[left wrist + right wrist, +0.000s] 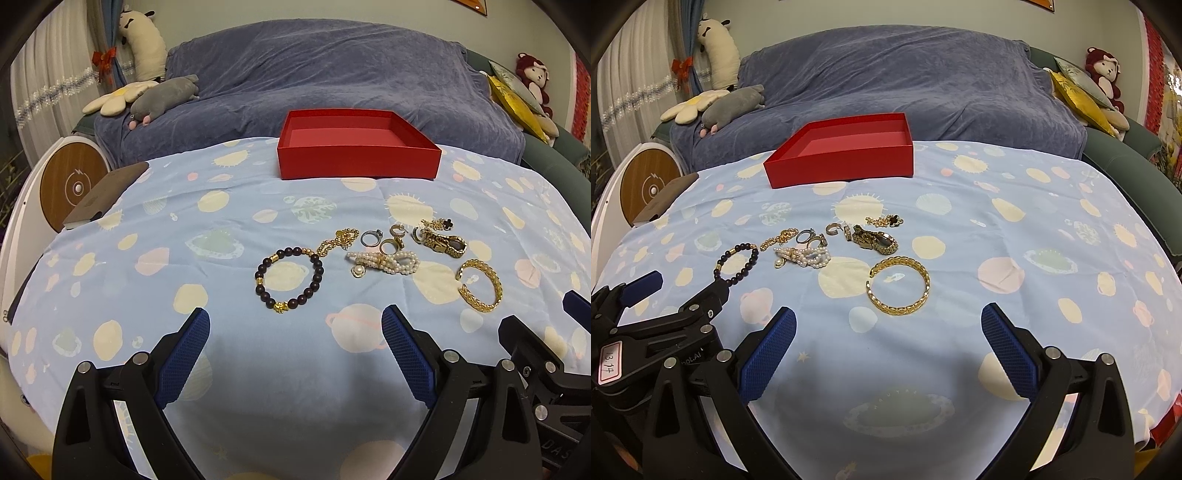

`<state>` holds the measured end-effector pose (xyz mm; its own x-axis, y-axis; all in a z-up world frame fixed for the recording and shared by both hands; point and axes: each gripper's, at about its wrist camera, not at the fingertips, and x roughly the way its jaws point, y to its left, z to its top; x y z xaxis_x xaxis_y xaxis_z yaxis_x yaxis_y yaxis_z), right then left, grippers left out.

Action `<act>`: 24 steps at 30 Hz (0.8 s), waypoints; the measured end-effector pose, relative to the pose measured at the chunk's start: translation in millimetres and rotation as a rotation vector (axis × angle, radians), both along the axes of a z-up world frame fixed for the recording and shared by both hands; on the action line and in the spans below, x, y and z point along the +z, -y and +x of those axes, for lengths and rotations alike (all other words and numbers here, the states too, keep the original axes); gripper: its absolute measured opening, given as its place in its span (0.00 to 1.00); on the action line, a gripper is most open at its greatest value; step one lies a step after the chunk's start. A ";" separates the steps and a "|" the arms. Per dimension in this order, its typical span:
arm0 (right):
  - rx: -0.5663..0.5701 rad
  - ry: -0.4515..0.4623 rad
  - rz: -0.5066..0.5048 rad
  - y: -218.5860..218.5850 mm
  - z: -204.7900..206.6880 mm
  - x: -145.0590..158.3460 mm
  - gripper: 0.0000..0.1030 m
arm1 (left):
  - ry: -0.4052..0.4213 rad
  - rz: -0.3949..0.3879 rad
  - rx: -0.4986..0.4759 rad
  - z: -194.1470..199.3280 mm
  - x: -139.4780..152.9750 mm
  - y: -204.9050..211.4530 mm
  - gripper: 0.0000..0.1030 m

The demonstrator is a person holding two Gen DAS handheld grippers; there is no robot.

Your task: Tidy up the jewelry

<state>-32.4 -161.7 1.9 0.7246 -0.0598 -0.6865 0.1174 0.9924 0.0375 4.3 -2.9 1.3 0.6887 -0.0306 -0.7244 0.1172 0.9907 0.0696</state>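
An empty red box (356,153) (842,162) stands at the far side of a blue patterned cloth (184,258) (1015,229). Nearer lie a dark bead bracelet (289,277) (735,264), a gold chain (338,240) (778,237), rings (371,238) (806,235), a pearl piece (384,261) (803,257), a gold watch (445,243) (877,240), a clover earring (439,223) (886,220) and a gold cuff bangle (482,284) (898,285). My left gripper (295,325) is open just short of the bead bracelet. My right gripper (888,325) is open just short of the bangle. Both hold nothing.
A sofa under a blue throw (314,74) (886,81) runs behind the table, with plush toys (162,98) (733,103) and cushions (517,96) (1082,96) on it. A brown notebook (105,194) (663,199) lies at the cloth's left edge beside a round wood-faced device (70,184).
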 end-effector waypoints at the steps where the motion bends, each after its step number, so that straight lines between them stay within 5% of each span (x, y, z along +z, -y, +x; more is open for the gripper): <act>1: 0.000 0.000 -0.001 0.0 0.2 -0.4 0.95 | 0.000 0.000 0.000 0.1 -0.1 0.2 0.89; 24: -0.042 -0.014 0.010 20.9 4.8 -7.0 0.95 | -0.054 -0.086 0.048 18.9 -9.9 -38.4 0.89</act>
<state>-27.6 -182.6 -5.0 0.7116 -0.0836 -0.6976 0.1600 0.9861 0.0450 23.2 35.5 -8.6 0.6507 -0.0619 -0.7568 0.0708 0.9973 -0.0207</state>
